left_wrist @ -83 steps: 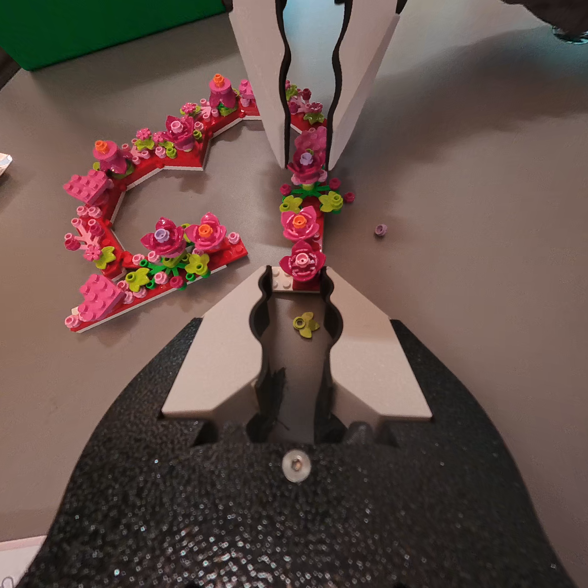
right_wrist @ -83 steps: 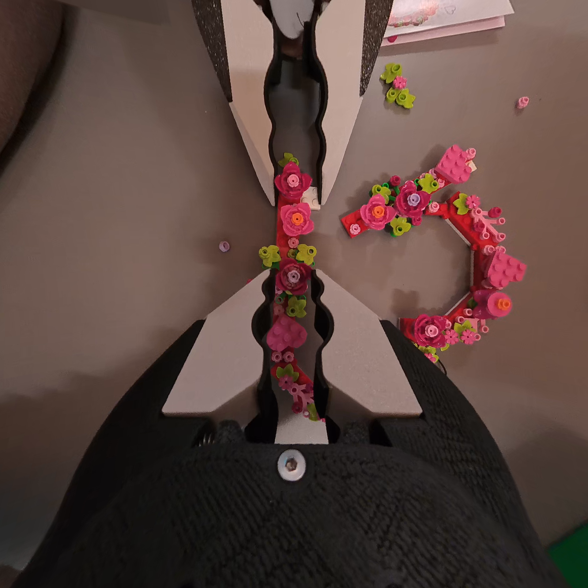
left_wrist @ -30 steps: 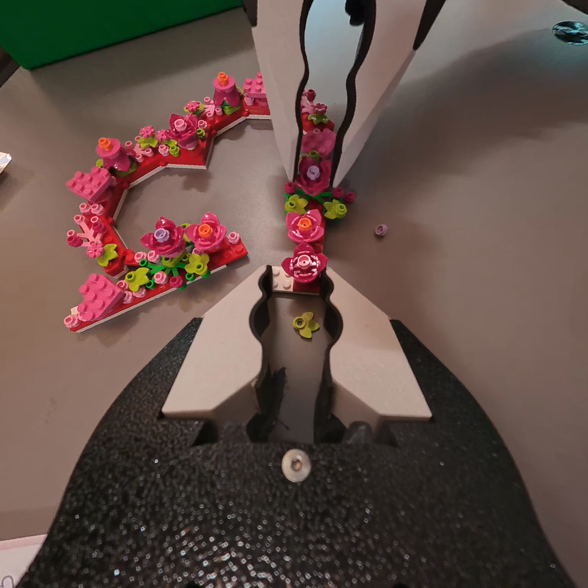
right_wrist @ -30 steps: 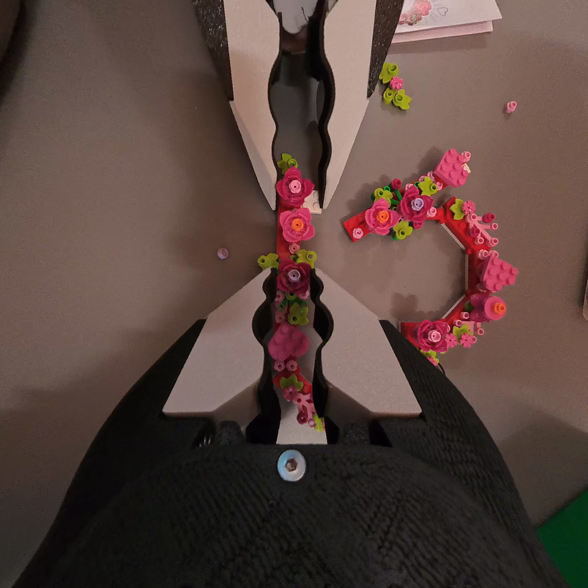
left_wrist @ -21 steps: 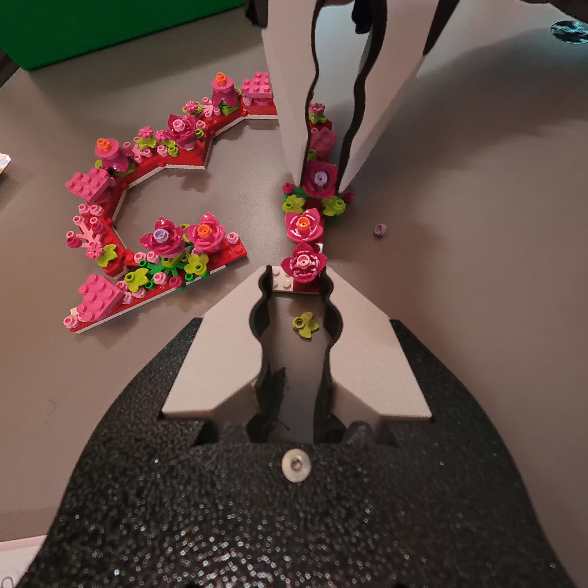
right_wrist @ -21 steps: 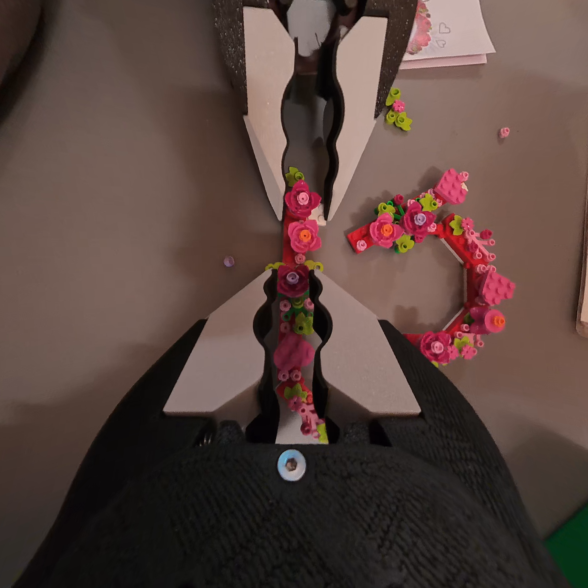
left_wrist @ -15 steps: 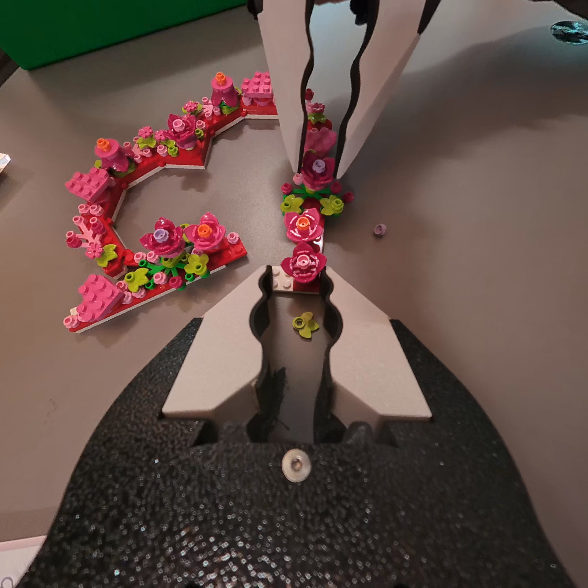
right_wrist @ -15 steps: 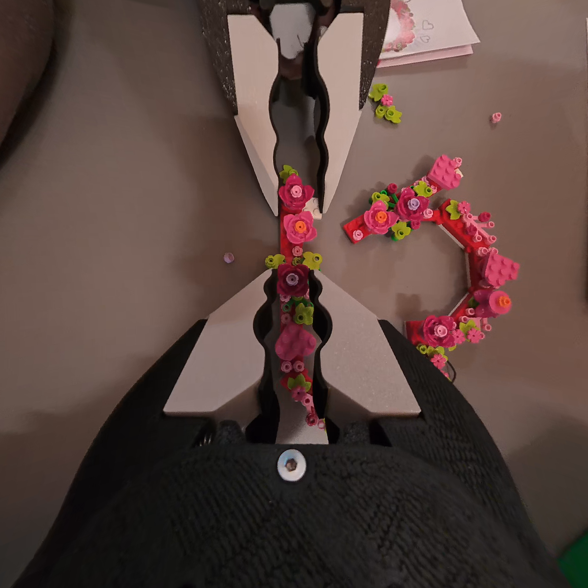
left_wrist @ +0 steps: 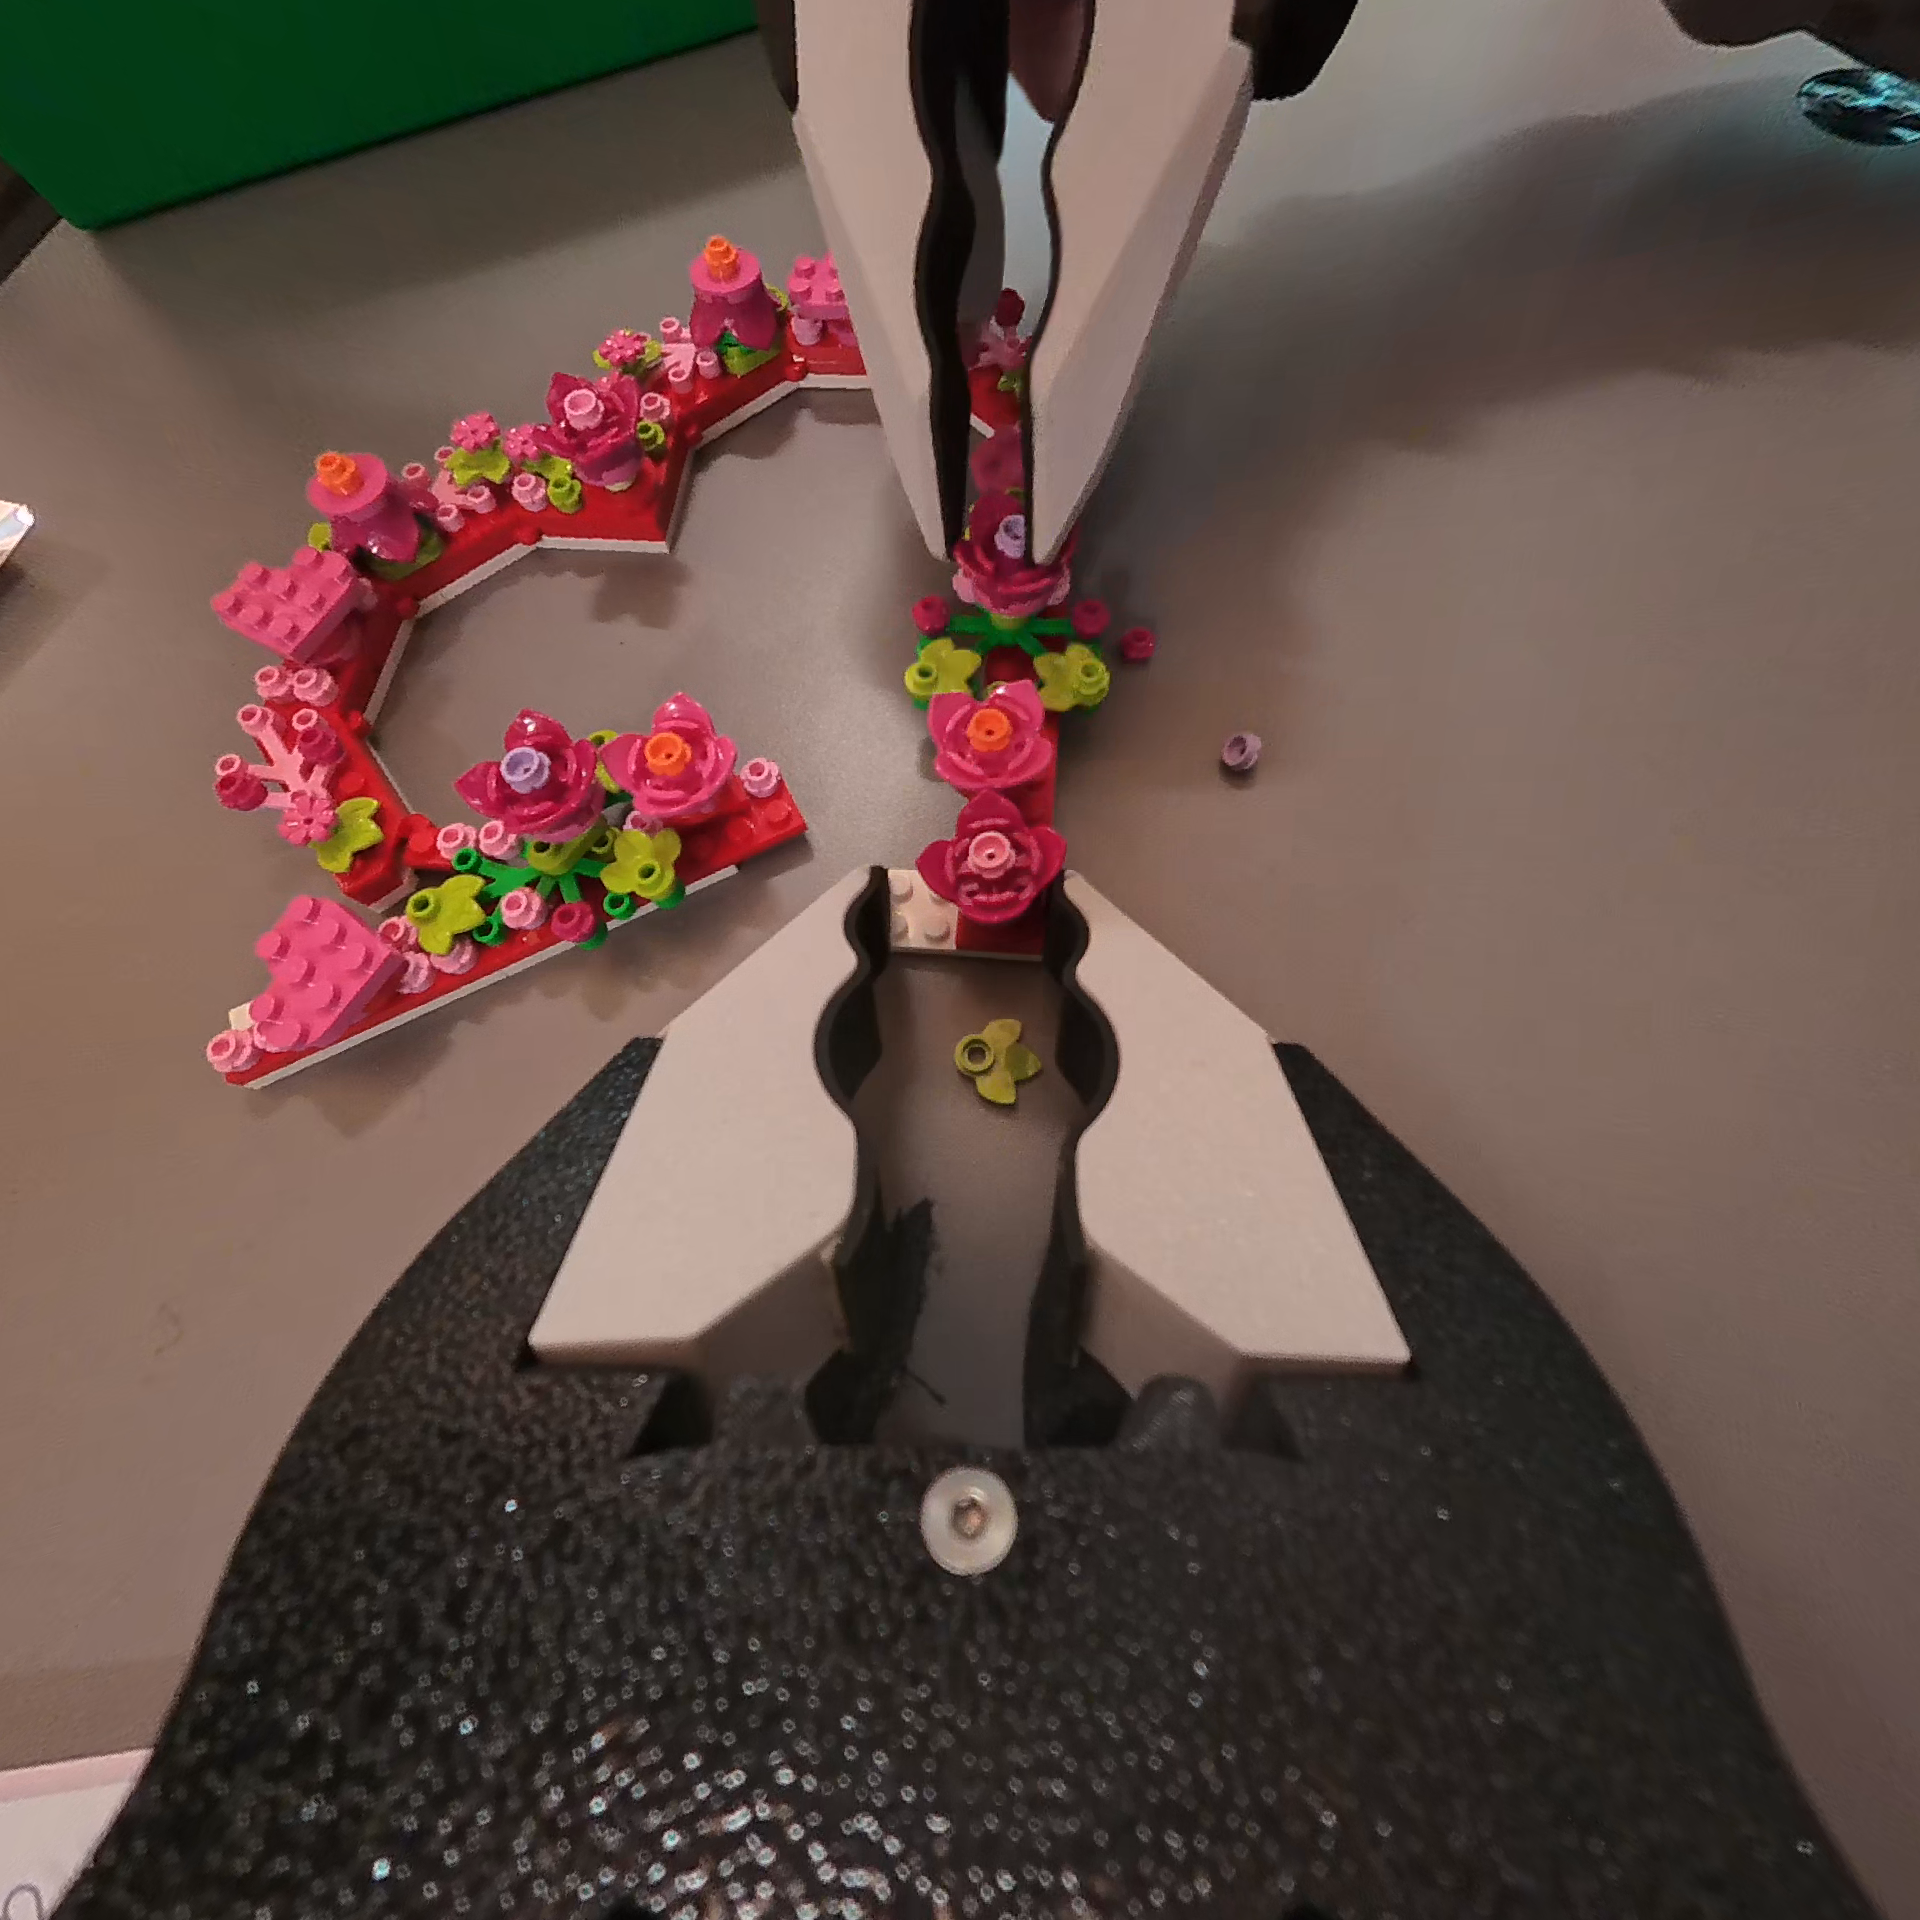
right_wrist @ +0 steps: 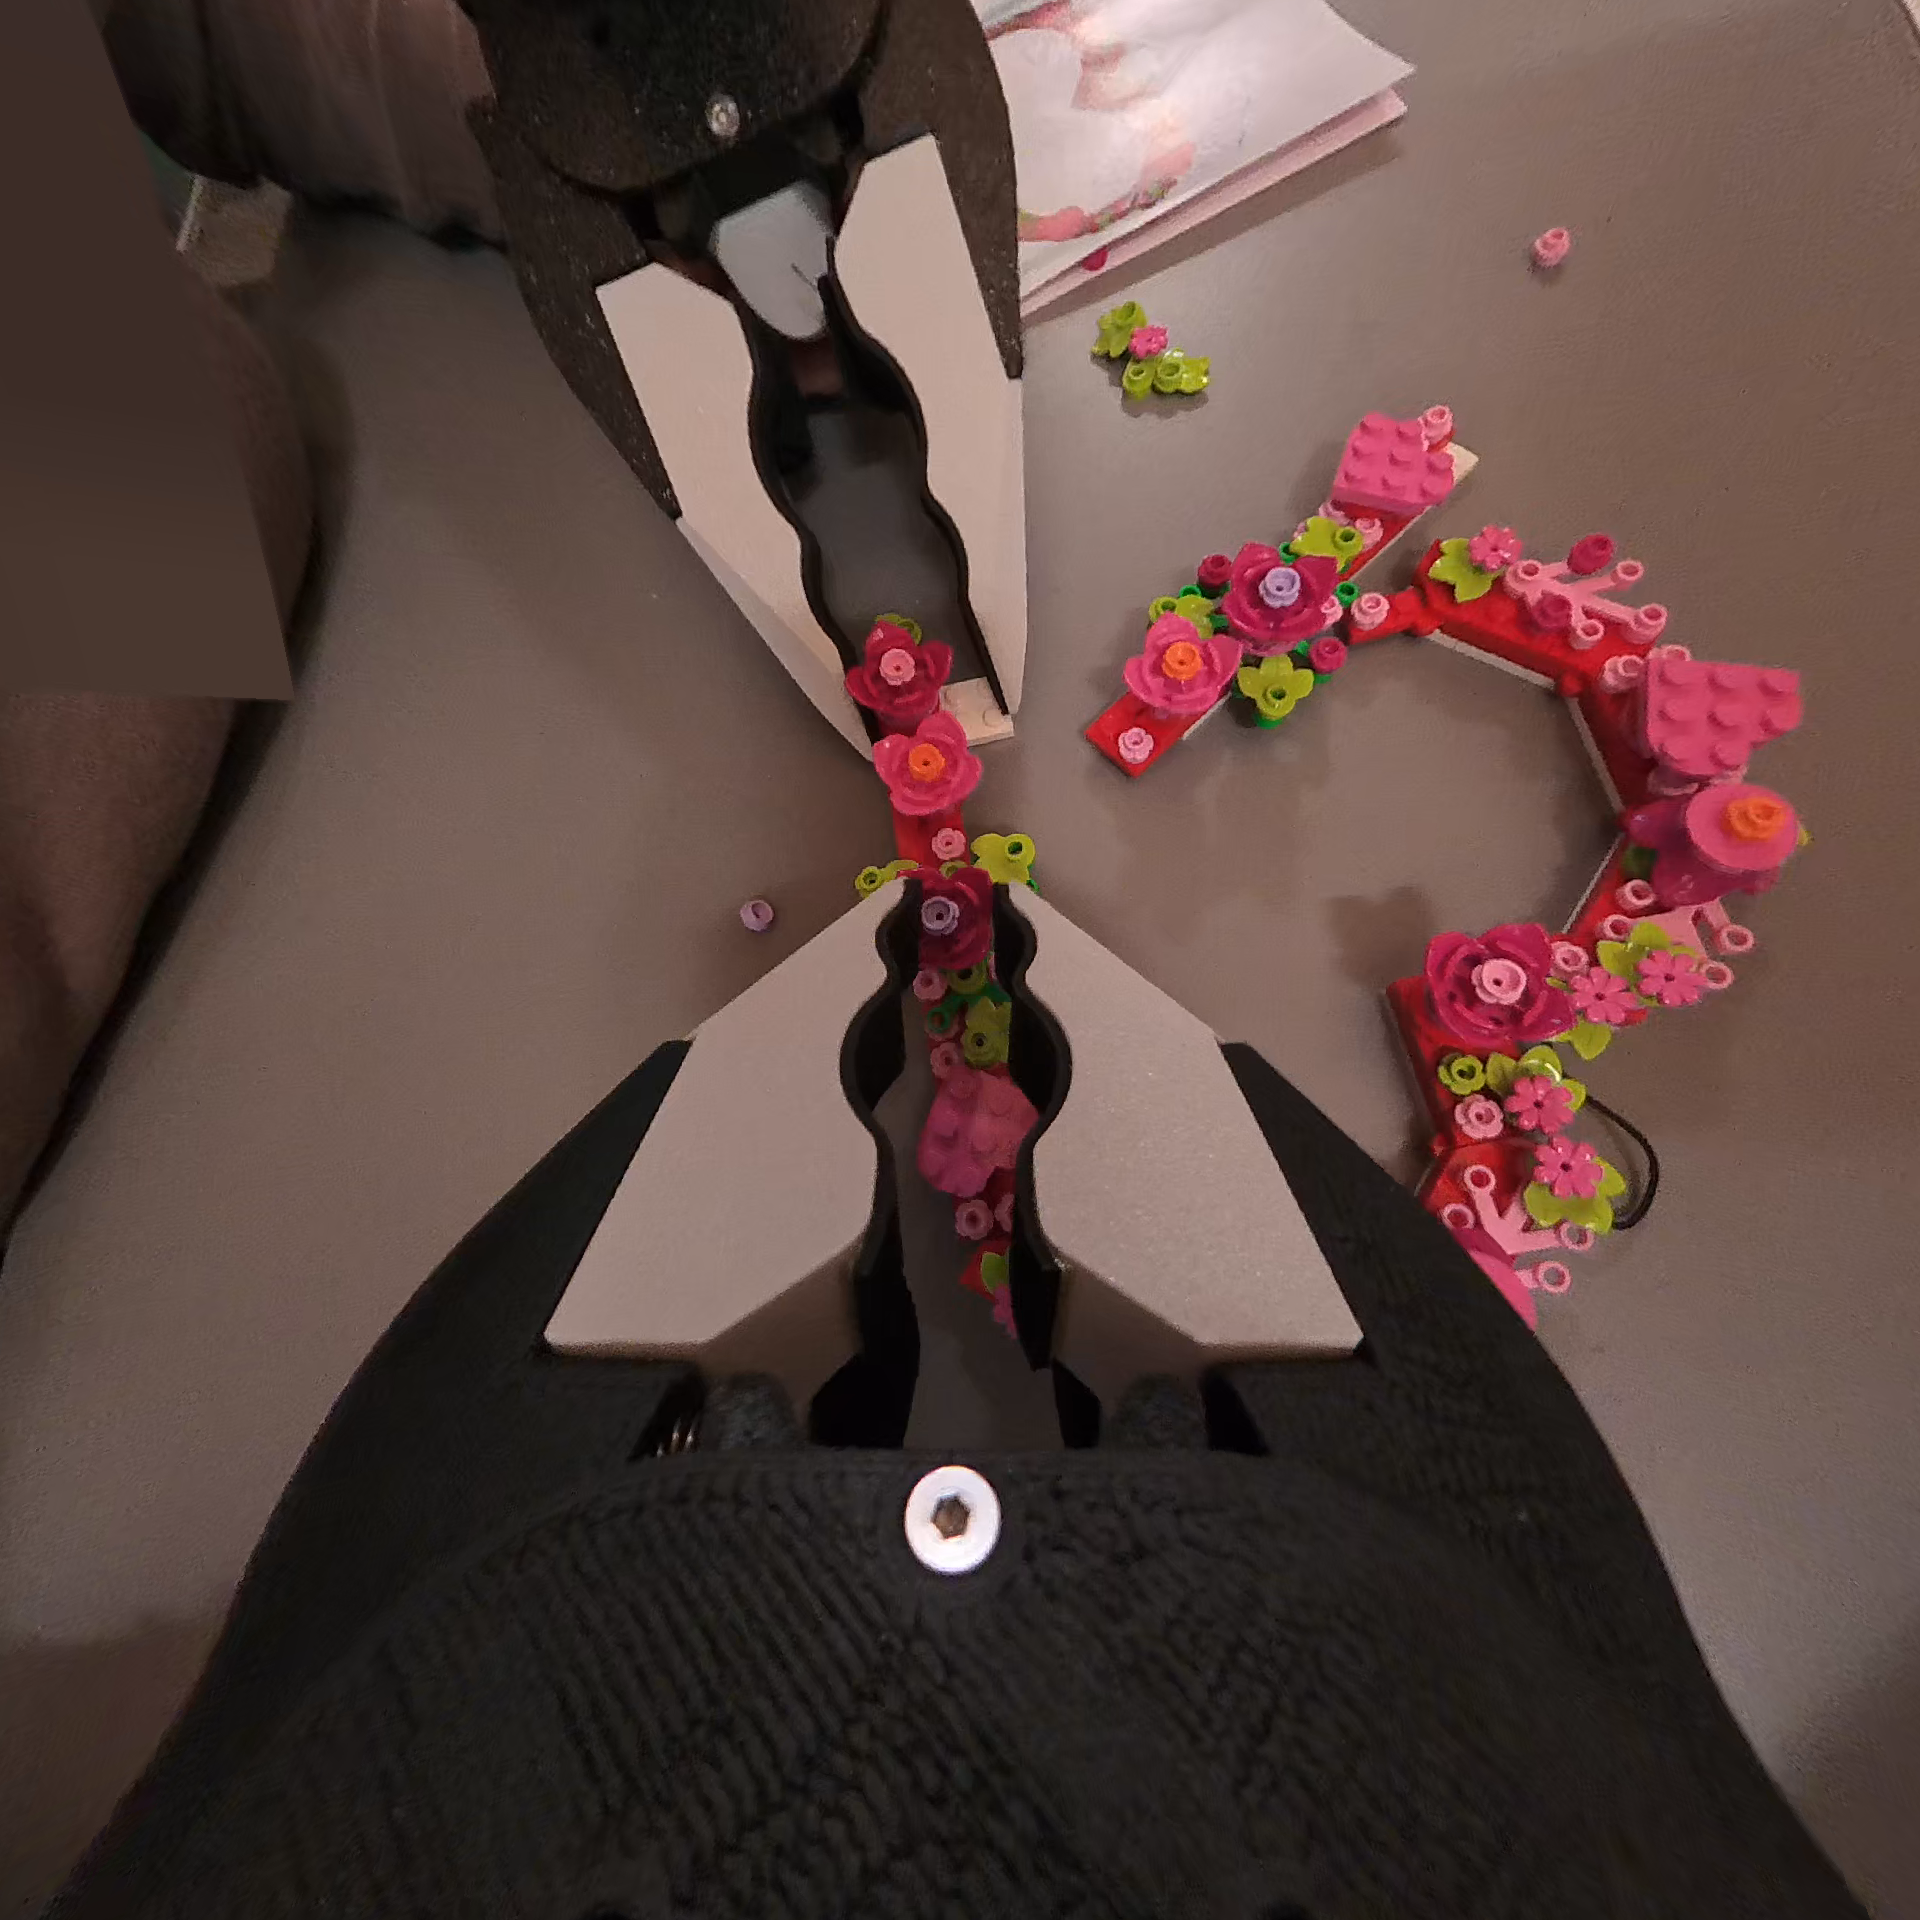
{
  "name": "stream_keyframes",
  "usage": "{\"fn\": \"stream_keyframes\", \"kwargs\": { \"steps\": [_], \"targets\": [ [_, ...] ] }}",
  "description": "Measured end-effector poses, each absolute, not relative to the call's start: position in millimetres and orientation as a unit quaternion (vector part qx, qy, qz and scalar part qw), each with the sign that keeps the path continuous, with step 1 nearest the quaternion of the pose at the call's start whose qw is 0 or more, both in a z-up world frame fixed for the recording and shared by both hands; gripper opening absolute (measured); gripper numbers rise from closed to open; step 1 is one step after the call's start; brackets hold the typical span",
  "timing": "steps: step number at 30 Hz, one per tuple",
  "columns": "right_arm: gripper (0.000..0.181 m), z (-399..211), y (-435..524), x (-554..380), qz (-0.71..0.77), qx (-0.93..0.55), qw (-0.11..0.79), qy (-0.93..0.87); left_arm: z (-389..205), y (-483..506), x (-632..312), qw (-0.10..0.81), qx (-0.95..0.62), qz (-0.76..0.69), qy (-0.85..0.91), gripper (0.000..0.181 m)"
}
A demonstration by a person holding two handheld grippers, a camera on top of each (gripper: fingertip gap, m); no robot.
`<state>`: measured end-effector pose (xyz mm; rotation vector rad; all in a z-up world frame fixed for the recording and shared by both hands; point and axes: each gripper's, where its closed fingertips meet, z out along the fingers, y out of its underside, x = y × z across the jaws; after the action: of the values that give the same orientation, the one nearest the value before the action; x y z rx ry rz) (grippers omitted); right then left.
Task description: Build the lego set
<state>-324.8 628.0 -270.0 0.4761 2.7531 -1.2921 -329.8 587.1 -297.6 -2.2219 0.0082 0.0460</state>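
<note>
A straight red flower strip (left_wrist: 982, 738) lies on the grey table between my two grippers. My left gripper (left_wrist: 971, 888) is shut on its near end, where a white plate shows beside a dark pink rose; it also shows in the right wrist view (right_wrist: 935, 722). My right gripper (right_wrist: 948, 896) comes from the opposite side and is shut on the strip at the dark rose with a lilac centre (right_wrist: 948, 925); it shows in the left wrist view (left_wrist: 995, 540). A curved red garland piece (left_wrist: 623, 525) with roses and pink hearts lies beside the strip, apart from it (right_wrist: 1507, 644).
A loose lime leaf (left_wrist: 997, 1060) lies between my left fingers. A lilac stud (left_wrist: 1240, 750) lies by the strip. Loose leaves with a pink flower (right_wrist: 1148, 358), a pink stud (right_wrist: 1550, 246) and a booklet (right_wrist: 1164, 135) lie farther off. A green box (left_wrist: 312, 83) stands at the table's back. Some 6 cm of space lies between my two pairs of fingers. Between my right fingertips and the curved red garland piece (left_wrist: 623, 525) there is roughly 9 cm.
My right gripper's jaws have narrowed onto the rose with the lilac centre, and it has tilted and shifted over the strip. My left gripper has kept its hold on the strip's end.
</note>
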Motion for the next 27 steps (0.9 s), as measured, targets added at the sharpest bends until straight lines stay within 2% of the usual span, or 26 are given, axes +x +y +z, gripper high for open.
{"fn": "stream_keyframes", "kwargs": {
  "steps": [10, 18, 27],
  "targets": [
    [0.012, -270.0, 626.9, -324.2, -0.418, 0.156, 0.014, 0.895, -297.4, 587.0, -329.8, 0.444, -0.896, 0.019, 0.004, 0.028],
    [0.012, -271.2, 625.8, -328.2, -0.433, 0.217, 0.064, 0.873, -297.4, 586.8, -330.0, 0.444, -0.896, 0.020, 0.004, 0.028],
    [0.018, -270.1, 632.0, -325.7, -0.434, 0.194, 0.035, 0.879, -297.3, 586.6, -330.0, 0.444, -0.896, 0.021, 0.005, 0.028]
  ]
}}
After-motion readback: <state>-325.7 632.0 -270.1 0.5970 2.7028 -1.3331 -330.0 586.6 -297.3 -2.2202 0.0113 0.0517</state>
